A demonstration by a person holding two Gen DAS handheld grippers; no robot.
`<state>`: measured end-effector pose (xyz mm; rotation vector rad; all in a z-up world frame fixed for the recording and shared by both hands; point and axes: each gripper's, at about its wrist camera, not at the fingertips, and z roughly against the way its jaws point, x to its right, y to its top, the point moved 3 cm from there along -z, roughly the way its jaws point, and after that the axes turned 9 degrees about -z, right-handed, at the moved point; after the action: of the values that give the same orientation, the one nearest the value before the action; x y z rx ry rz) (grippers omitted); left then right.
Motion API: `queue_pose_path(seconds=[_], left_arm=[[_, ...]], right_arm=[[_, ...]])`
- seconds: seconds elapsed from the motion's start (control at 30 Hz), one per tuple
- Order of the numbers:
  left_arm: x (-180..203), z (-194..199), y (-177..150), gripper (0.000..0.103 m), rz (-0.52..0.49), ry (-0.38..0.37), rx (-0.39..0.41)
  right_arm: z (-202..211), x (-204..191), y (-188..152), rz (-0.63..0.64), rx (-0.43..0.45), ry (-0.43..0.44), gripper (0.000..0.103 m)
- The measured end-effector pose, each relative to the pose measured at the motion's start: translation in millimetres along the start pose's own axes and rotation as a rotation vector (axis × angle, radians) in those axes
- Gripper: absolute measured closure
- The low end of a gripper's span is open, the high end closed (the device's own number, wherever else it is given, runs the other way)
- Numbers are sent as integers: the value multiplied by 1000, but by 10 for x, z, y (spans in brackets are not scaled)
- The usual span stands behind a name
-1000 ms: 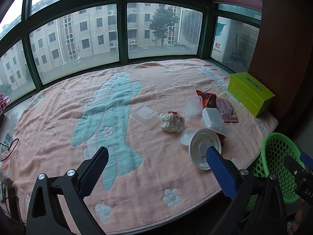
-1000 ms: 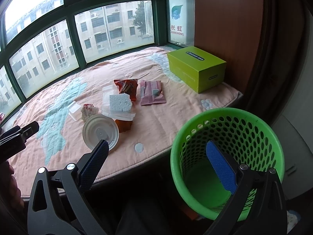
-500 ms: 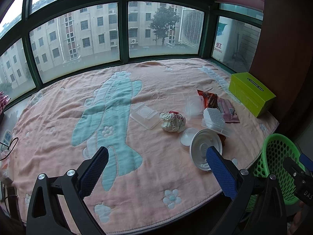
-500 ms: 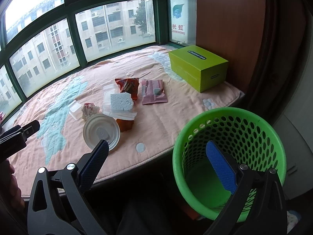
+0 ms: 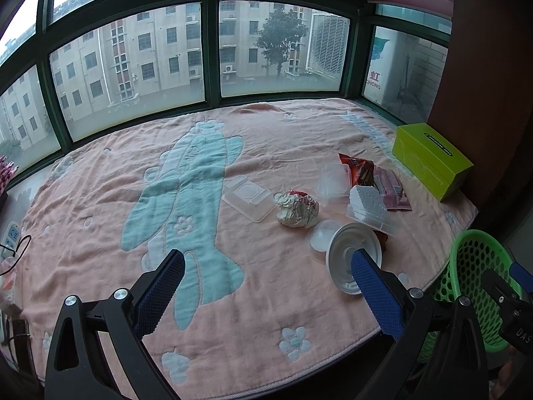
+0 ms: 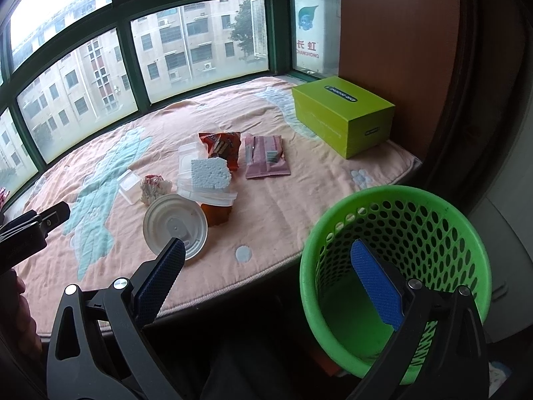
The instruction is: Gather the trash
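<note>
Trash lies on a pink blanket: a crumpled paper ball (image 5: 296,208) (image 6: 154,188), a white round lid (image 5: 353,256) (image 6: 175,225), a clear tray (image 5: 248,196), a white foam block (image 5: 368,203) (image 6: 210,173) on a clear container, a red snack wrapper (image 6: 221,146) and a pink packet (image 6: 265,156). A green mesh basket (image 6: 396,266) (image 5: 476,266) stands on the floor by the blanket's edge. My left gripper (image 5: 266,270) hangs open above the blanket's near edge. My right gripper (image 6: 266,263) is open and holds nothing, its right finger over the basket's mouth.
A lime-green box (image 6: 343,116) (image 5: 429,163) sits at the blanket's far right by a brown wall. Windows ring the far side. A power strip (image 5: 10,236) with a cable lies at the left edge. A hand (image 6: 20,316) shows at the left.
Both views have shifted slightly; the trash and the basket sit a little lower and nearer in frame. Nothing was grasped or released.
</note>
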<state>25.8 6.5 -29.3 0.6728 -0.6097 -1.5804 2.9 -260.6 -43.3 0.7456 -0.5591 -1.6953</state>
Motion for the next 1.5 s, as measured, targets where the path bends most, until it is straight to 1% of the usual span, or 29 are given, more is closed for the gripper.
queue_pose_path(seconds=[0.43,0.8,1.03,1.2,1.37,1.5], left_arm=[[-95,-130,100,6,9,11,-17],[-177,-223,178,6,15,23,-32],[-281,-301,236,6,23,25,-39],[-348,-381,239,6,33,28,-54],[-403,-489,217,6,38,24,-77],[-452,-555,193,6,44,25,-94]], right_arm=[[-125,-42,128,13,-8,5,5],[-285,-160,241,35,-19,17,5],[-485,-302,377,52,-43,71,5],[-700,-439,514,65,-82,123,5],[-984,-561,639,56,-149,183,5],[-1219,-646,706,53,-193,215,5]])
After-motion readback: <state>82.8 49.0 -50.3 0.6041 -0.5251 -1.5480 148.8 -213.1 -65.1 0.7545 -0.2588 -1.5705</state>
